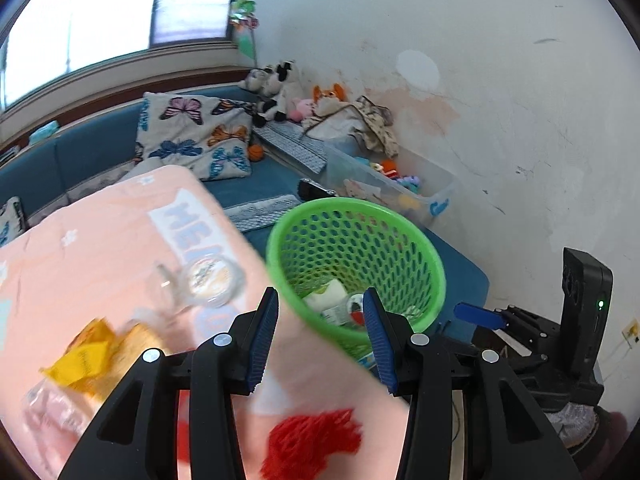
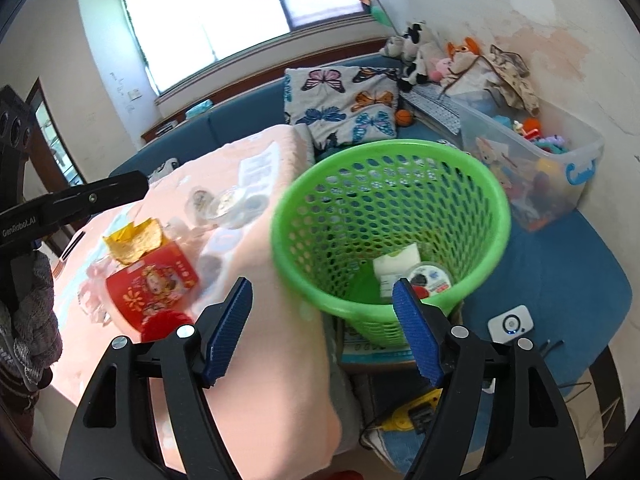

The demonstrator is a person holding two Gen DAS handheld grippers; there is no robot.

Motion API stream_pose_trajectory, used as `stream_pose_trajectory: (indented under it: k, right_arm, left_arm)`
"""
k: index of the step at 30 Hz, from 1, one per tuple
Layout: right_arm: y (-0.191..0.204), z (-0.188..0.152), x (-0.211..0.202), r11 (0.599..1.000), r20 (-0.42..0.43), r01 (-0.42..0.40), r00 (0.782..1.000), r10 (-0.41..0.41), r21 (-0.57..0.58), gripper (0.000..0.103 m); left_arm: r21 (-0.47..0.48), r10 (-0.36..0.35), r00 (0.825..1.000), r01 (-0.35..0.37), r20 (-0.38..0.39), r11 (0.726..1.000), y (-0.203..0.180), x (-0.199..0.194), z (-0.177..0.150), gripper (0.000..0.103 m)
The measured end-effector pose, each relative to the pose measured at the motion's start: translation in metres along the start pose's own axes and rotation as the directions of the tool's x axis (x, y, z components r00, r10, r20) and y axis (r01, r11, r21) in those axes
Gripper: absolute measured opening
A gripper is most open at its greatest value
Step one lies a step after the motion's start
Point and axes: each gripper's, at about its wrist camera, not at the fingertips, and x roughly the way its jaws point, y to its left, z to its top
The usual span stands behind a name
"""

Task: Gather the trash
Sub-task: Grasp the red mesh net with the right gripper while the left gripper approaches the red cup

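Left wrist view: the left gripper [image 1: 320, 336], jaws parted and empty, hangs between the green basket [image 1: 400, 220] at right and the yellow wrapper [image 1: 86, 356] near left. Right wrist view: the right gripper [image 2: 324, 336], likewise open and empty, faces the basket; the red packet [image 2: 154, 284] lies left.

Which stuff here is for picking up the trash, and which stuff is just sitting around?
For the job: green basket, red packet, yellow wrapper, clear round lids, left tool, right tool.

Just lying about: butterfly pillow, stuffed toys, clear toy bin, small orange ball.
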Motion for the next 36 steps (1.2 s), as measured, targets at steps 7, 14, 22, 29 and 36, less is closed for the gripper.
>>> stream_pose_trajectory:
  k: [7, 14, 22, 29, 36]
  right_arm:
    - [0.029, -0.005, -0.002, 0.999, -0.008, -0.034, 0.999, 0.034, -0.04, 0.074]
    - [0.06, -0.014, 0.002, 0.993, -0.032, -0.077, 0.997, 0.075, -0.09, 0.077]
    - [0.099, -0.029, 0.02, 0.979, -0.092, -0.144, 0.987, 0.132, -0.142, 0.077]
    - [0.119, -0.039, 0.04, 0.971, -0.143, -0.17, 0.979, 0.146, -0.17, 0.077]
    - [0.128, -0.043, 0.056, 0.97, -0.171, -0.167, 0.976, 0.137, -0.176, 0.077]
  left_arm:
    - [-0.041, 0.046, 0.998, -0.044, 0.034, 0.998, 0.029, -0.036, -0.023, 0.044]
    - [-0.078, 0.096, 0.993, -0.091, 0.064, 0.993, 0.051, -0.063, -0.046, 0.044]
    - [-0.14, 0.126, 0.989, -0.115, 0.073, 0.983, 0.074, -0.078, -0.068, 0.046]
    - [-0.179, 0.152, 0.986, -0.139, 0.061, 0.974, 0.094, -0.083, -0.087, 0.046]
    - [-0.191, 0.169, 0.985, -0.158, 0.045, 0.969, 0.105, -0.085, -0.102, 0.046]
